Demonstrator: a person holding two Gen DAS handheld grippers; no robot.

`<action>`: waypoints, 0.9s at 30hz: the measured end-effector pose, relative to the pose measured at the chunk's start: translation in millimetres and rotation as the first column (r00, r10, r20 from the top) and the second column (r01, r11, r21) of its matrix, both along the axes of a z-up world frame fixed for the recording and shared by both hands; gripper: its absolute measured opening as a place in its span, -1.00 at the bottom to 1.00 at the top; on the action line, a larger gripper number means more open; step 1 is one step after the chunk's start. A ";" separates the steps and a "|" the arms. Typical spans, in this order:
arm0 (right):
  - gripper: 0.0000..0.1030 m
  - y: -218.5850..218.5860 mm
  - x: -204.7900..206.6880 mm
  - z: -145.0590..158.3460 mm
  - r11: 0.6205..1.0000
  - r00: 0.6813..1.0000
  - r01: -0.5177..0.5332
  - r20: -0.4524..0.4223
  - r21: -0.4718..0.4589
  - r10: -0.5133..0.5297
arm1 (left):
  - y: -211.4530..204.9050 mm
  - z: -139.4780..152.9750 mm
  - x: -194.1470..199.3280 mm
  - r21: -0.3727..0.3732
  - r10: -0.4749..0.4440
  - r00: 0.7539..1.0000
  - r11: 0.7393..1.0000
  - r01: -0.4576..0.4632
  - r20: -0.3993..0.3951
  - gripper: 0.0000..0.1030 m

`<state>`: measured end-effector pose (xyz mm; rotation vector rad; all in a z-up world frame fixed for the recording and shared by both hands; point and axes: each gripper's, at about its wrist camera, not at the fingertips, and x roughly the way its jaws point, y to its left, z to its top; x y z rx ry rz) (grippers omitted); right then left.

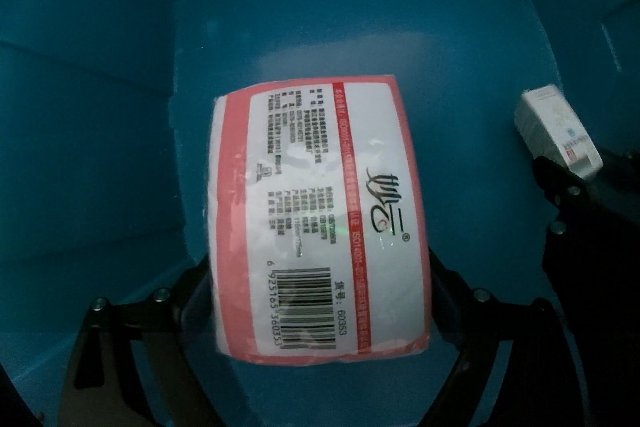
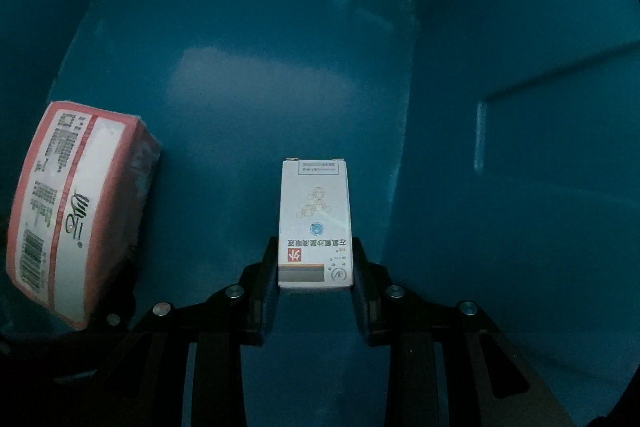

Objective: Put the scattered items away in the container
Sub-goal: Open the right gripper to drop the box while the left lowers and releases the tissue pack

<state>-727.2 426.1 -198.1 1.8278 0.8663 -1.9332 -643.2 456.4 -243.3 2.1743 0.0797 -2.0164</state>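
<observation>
Dim blue container [image 2: 520,47] interior, smooth floor.

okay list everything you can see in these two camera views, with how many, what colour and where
container: one, teal blue, its walls and floor fill both views
tissue pack: one, pink and white with a barcode, inside the container, between the left gripper's fingers
small carton: one, white with printed text, inside the container, between the right gripper's fingers
left gripper: one, black, spread wide either side of the tissue pack
right gripper: one, black, fingers close against the small carton's sides
</observation>
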 end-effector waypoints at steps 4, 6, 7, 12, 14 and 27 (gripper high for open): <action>-0.25 3.5 7.0 7.4 1.000 1.000 -0.009 -0.010 0.005 0.009 | 2.0 -1.6 2.8 -0.002 0.008 1.000 1.000 -0.008 0.020 0.76; 0.16 8.0 12.1 11.2 1.000 1.000 -0.013 -0.007 -0.001 0.013 | 5.5 -0.4 5.4 -0.017 -0.001 1.000 1.000 0.001 0.027 0.76; 0.23 14.3 7.8 13.9 1.000 1.000 -0.019 -0.008 0.001 0.019 | 7.8 0.0 6.9 -0.026 -0.010 0.999 1.000 0.011 0.038 0.76; 0.26 25.8 14.7 48.0 0.999 0.999 -0.034 -0.039 -0.012 0.034 | 19.7 17.6 16.6 -0.060 -0.056 0.997 0.996 0.060 0.059 0.76; 0.35 32.7 17.8 66.3 0.999 0.998 -0.032 -0.045 -0.024 0.031 | 22.7 33.1 22.9 -0.062 -0.066 0.997 0.996 0.069 0.048 0.76; 0.79 45.0 51.8 205.6 0.988 0.974 -0.082 -0.220 -0.127 0.052 | 10.2 143.3 51.7 0.017 -0.146 0.976 0.988 0.151 -0.162 0.76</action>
